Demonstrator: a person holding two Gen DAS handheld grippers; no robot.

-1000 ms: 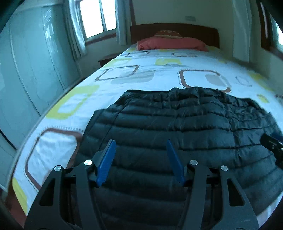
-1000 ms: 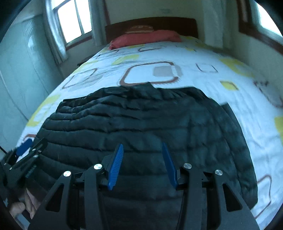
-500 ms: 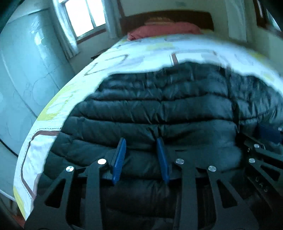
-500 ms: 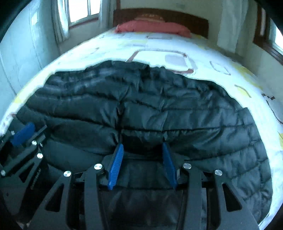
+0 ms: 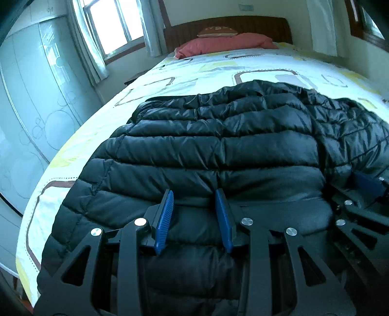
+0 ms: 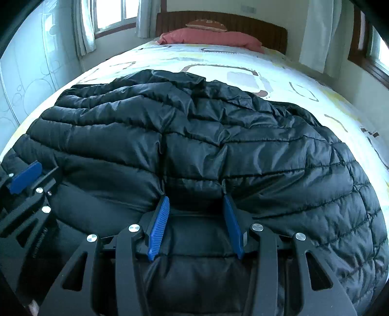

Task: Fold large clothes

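A black quilted puffer jacket lies spread flat on the bed, and it fills the right wrist view too. My left gripper is at its near hem, left of centre. Its blue pads pinch a roll of the fabric, so it is shut on the jacket. My right gripper sits on the same hem further right. Its jaws stand apart, with padded fabric bulging up between them. Each gripper shows at the edge of the other's view: the right gripper and the left gripper.
The bed has a white sheet with yellow and brown squares. A red pillow lies at the dark wooden headboard. A pale wardrobe runs close along the left side. Curtained windows are behind and to the right.
Both grippers have sunk from above the jacket onto its near hem. The left jaws have narrowed onto the fabric. The right jaws have kept the same width.
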